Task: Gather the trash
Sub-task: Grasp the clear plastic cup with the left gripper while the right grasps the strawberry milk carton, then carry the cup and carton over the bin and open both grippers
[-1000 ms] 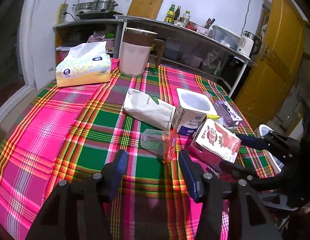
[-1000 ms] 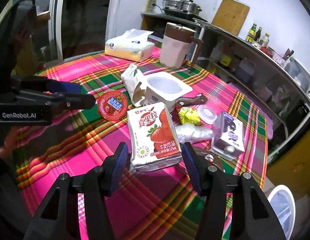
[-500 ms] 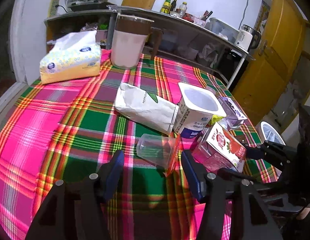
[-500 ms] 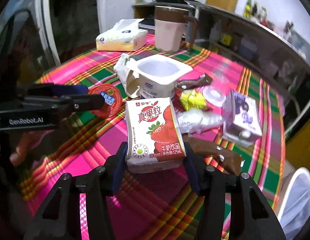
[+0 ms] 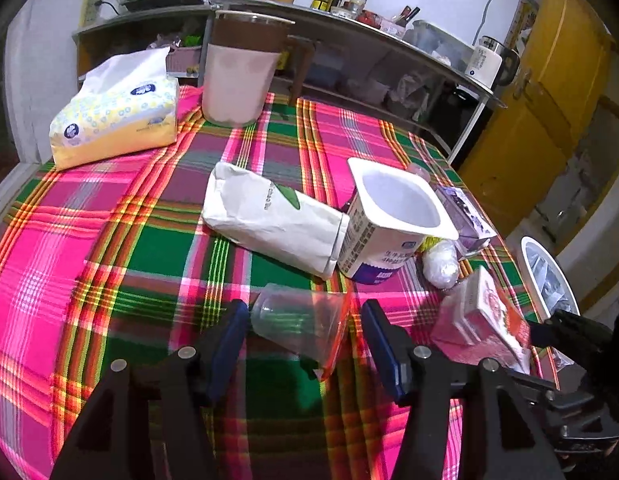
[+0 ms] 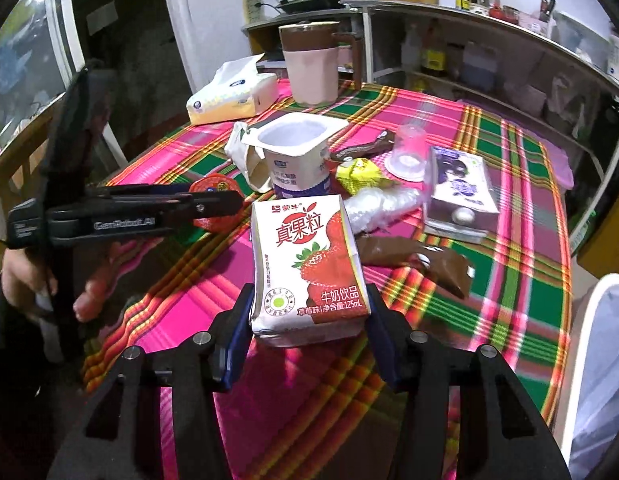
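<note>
Red-and-white strawberry milk carton [image 6: 309,264], lower centre of the right wrist view: it lies between the two blue-padded fingers of the right gripper [image 6: 309,320], which are clamped on its lower sides. In the left wrist view the same carton [image 5: 481,316] appears at lower right, pinched by the dark tips of that gripper.

Clear plastic cup with an orange-red lid [image 5: 301,322], lower centre of the left wrist view: it lies on its side on the pink-and-green plaid tablecloth [image 5: 109,240], between the spread fingers of the left gripper [image 5: 303,340]. The left pad sits just beside the cup's base; whether it touches is hard to tell, and the right pad stands clear of the lid.

Middle of the left wrist view, beyond the cup: a crumpled white paper bag [image 5: 273,216] lying flat, touching an upright white square yoghurt tub [image 5: 393,220], empty and open. To the tub's right, a ball of clear plastic film [image 5: 441,264] and a small purple drink carton [image 5: 465,220].

Upper left: a yellow-and-white tissue pack [image 5: 117,116] beside a pink jug with a brown rim [image 5: 241,76].

Right edge: a white bin [image 5: 545,276] below the table's edge.
</note>
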The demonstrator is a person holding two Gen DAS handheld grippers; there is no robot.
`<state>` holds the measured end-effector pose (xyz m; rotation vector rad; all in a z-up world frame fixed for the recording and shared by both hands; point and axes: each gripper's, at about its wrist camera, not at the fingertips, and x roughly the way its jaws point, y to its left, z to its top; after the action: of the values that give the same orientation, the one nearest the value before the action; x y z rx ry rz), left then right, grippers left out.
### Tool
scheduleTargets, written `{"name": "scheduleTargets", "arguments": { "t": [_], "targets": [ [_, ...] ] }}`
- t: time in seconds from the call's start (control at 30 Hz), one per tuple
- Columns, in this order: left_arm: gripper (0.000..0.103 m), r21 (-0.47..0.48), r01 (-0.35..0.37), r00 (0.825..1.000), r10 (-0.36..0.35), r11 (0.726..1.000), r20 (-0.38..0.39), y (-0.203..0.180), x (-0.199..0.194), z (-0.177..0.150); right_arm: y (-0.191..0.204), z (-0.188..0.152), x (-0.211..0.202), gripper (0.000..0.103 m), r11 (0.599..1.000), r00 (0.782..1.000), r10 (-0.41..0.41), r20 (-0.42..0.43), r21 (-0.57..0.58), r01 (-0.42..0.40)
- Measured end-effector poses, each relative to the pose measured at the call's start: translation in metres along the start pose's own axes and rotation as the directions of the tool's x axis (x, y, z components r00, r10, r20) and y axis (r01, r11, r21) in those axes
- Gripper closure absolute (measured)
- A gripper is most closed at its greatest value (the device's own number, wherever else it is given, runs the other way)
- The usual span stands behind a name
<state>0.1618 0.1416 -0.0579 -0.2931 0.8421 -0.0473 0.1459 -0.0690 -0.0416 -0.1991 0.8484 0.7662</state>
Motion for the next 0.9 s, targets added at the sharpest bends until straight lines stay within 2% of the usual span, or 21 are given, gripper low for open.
{"name": "scheduleTargets", "arguments": {
  "t": [0.03,0.07,0.1,0.4,0.9],
  "targets": [
    [0.046,0.001,0.01,1.0,-0.01,1.0,0.004,-0.001,-0.001,-0.001,-0.001,-0.001,-0.002,0.05,1.0,1.0,-0.001,0.002,0.005,0.001],
    [0.054,0.001,0.013,1.0,-0.013,1.0,0.006,-0.002,-0.001,-0.002,-0.003,-0.002,-0.004,0.05,1.0,1.0,-0.004,0.006,0.011,0.004],
    [0.057,0.005,0.01,1.0,-0.01,1.0,0.005,-0.004,-0.002,-0.003,-0.004,-0.003,-0.006,0.05,1.0,1.0,-0.007,0.009,0.016,0.006],
    [0.058,0.035,0.007,0.999,-0.009,0.999,0.04,-0.03,-0.023,-0.023,-0.015,-0.015,-0.027,0.05,0.996,0.998,-0.033,0.044,0.083,0.03],
    [0.058,0.109,0.078,0.993,-0.087,0.991,0.082,-0.1,-0.065,-0.039,-0.037,-0.042,-0.086,0.05,0.977,0.985,-0.122,0.122,0.191,0.097]
  ]
}}
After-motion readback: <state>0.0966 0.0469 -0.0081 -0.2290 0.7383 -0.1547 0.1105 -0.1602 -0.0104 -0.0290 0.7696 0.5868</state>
